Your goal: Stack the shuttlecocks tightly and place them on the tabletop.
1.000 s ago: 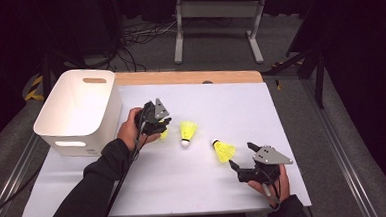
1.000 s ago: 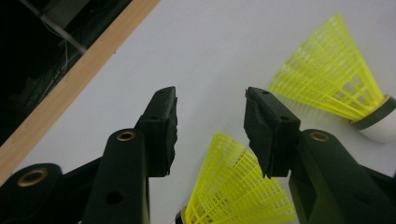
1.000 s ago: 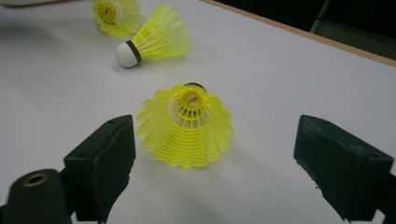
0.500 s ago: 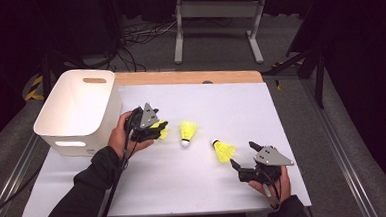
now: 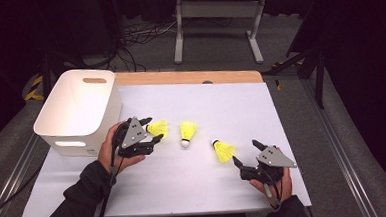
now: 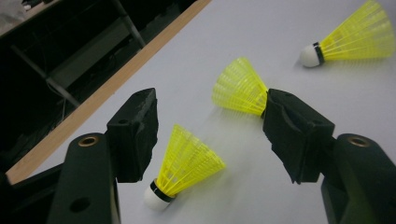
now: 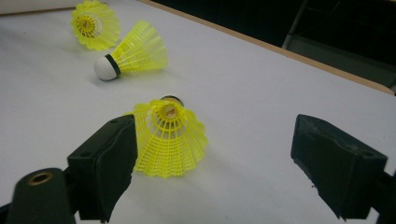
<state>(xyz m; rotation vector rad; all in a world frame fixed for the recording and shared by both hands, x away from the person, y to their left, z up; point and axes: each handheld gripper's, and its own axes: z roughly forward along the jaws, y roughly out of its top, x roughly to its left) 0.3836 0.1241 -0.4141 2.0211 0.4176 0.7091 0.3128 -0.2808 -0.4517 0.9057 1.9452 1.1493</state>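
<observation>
Now the left gripper (image 5: 151, 131) has drawn back toward the white bin (image 5: 67, 126), jaws just opening, and its yellow shuttlecock (image 6: 184, 164) lies loose on the table (image 5: 241, 106) between them. The right gripper (image 5: 243, 153) waits agape by another shuttlecock (image 5: 223, 150).

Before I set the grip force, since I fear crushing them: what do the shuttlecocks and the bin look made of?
The shuttlecocks look like moulded yellow plastic: the skirt is an open lattice of thin ribs, slightly translucent, with a smooth white rounded head, perhaps foam or cork, above a black band. The bin looks like matte white plastic, with rounded corners and a cut-out handle slot.
</observation>
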